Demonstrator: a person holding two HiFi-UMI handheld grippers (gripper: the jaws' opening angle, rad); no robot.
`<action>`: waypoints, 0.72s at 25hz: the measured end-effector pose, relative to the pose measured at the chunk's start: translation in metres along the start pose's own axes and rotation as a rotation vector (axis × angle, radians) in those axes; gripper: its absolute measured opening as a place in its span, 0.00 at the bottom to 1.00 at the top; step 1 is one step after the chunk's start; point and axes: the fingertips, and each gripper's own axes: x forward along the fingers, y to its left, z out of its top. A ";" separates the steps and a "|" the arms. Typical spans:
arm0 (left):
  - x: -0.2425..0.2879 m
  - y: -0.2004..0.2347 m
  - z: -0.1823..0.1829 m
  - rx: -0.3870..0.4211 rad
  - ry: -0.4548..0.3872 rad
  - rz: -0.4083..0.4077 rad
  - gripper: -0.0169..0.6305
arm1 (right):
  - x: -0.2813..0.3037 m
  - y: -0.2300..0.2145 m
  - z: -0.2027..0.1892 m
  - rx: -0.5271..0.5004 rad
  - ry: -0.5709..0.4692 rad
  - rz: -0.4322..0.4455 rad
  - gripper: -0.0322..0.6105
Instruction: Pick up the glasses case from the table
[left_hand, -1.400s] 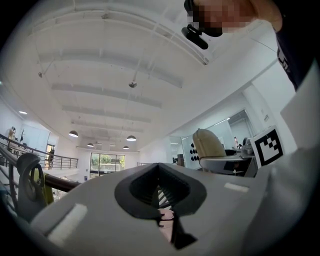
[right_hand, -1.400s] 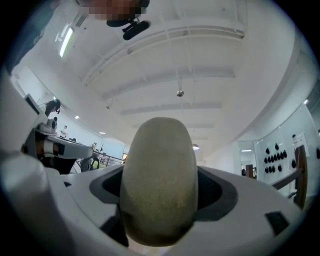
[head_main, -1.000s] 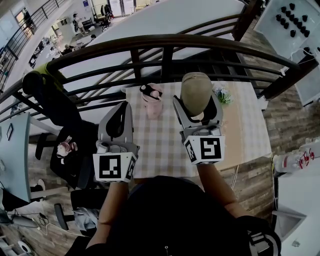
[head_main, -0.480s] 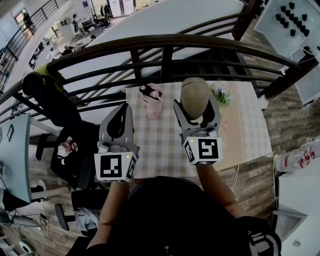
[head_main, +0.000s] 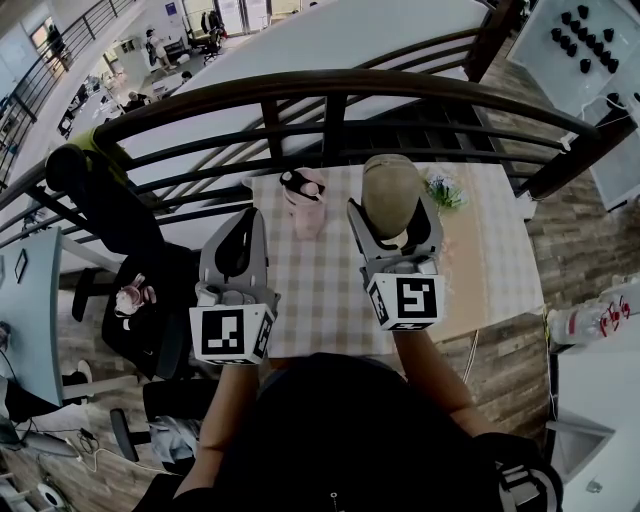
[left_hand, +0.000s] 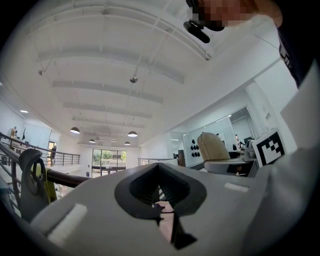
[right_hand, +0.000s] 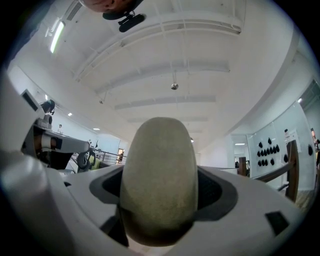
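Observation:
The glasses case (head_main: 390, 192) is an olive-beige oval pouch. My right gripper (head_main: 393, 216) is shut on it and holds it up above the checkered table (head_main: 330, 290), its rounded end pointing away from me. In the right gripper view the case (right_hand: 159, 180) fills the space between the jaws. My left gripper (head_main: 238, 238) hovers at the table's left edge, shut with nothing in it. In the left gripper view its jaws meet in a narrow V (left_hand: 159, 172), and the lifted case (left_hand: 214, 147) shows at the right.
A pink cup-like object (head_main: 304, 200) with a dark item on top stands at the table's far side. A small green plant (head_main: 444, 190) sits at the far right. A dark curved railing (head_main: 330, 90) runs behind the table. A chair with a dark jacket (head_main: 110, 205) stands to the left.
The right gripper with the case has shifted only very slightly. The left gripper has stayed almost where it was.

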 end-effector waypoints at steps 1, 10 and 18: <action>0.000 0.000 0.000 0.000 0.000 0.000 0.04 | 0.000 0.000 0.000 -0.005 0.001 0.000 0.64; 0.000 0.000 0.000 -0.001 0.003 -0.002 0.04 | -0.001 0.001 -0.002 0.000 0.010 0.001 0.64; 0.000 -0.002 -0.002 0.000 0.002 -0.007 0.04 | -0.001 0.000 -0.004 0.000 0.015 0.003 0.64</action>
